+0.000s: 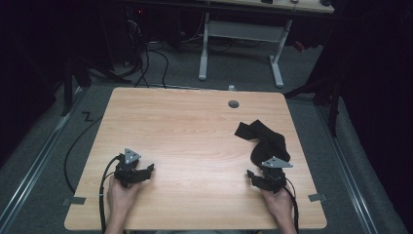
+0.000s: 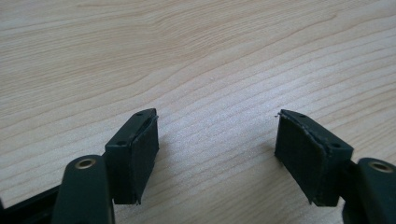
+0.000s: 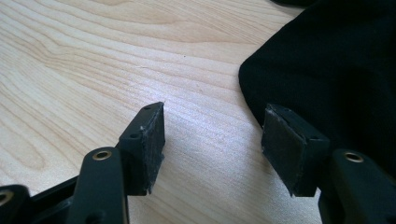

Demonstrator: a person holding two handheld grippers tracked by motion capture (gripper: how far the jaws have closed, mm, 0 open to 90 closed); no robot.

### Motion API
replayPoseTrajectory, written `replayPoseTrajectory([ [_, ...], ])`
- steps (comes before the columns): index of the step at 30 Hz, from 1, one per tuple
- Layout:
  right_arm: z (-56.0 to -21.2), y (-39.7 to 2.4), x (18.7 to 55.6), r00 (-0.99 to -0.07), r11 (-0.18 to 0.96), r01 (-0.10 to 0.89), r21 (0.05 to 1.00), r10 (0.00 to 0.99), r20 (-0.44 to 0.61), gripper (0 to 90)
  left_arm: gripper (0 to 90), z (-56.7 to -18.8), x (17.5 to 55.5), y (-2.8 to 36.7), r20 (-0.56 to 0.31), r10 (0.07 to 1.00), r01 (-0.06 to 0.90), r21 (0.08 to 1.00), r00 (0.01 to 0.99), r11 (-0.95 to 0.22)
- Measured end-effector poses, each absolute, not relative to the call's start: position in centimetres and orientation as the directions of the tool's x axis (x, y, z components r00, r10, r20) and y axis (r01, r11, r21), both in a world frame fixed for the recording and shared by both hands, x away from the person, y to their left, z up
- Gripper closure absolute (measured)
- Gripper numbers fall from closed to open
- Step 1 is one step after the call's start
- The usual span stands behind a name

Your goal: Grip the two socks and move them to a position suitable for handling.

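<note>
High view – cloth: black cloth (image 1: 263, 141) lies crumpled on the right half of the tabletop (image 1: 195, 131), one strip trailing toward the far edge; not spread, not folded.
High view – right hand-held gripper (image 1: 260, 179): sits at the cloth's near end, just beside it, held from below by the right hand (image 1: 278, 201).
High view – left hand-held gripper (image 1: 141, 171): on bare wood at the near left, well apart from the cloth; left hand (image 1: 122, 194) behind it.
Left gripper view – state: jaws spread wide, nothing between the pads (image 2: 145, 154), only wood grain under them.
Right gripper view – state: jaws wide apart, empty. Cloth edge (image 3: 327, 70) runs just past the right-hand jaw tip; contact there can't be told. Left-hand jaw over bare wood.
Progress: my read is start of the job. Cloth is ungrasped and lies as a heap.
Left to do: close the right gripper on the near edge, bring the left one across, then whatever handling the cloth needs. All of it open.
</note>
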State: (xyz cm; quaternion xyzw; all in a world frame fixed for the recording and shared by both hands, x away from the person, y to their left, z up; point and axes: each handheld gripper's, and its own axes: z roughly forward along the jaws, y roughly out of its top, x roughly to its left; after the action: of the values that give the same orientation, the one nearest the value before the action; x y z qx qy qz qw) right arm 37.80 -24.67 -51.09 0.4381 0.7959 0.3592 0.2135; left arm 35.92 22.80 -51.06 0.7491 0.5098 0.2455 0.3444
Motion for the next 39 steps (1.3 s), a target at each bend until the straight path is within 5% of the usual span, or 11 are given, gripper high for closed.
replayPoseTrajectory([
  [30, -51.07, -24.67, 37.72, -0.52, 0.35, 0.549, 0.759, 0.854, -0.017, 41.5, 26.5, -51.07, 35.98, 22.98, 0.009, 0.939, 0.604, 0.764, 0.344, -0.229],
  [39, -50.99, -24.99, 37.4, -0.5, 0.321, 0.544, 0.775, 0.866, -0.008, 55.0, 26.6, -51.07, 35.99, 22.99, 0.008, 0.939, 0.604, 0.764, 0.343, -0.228],
])
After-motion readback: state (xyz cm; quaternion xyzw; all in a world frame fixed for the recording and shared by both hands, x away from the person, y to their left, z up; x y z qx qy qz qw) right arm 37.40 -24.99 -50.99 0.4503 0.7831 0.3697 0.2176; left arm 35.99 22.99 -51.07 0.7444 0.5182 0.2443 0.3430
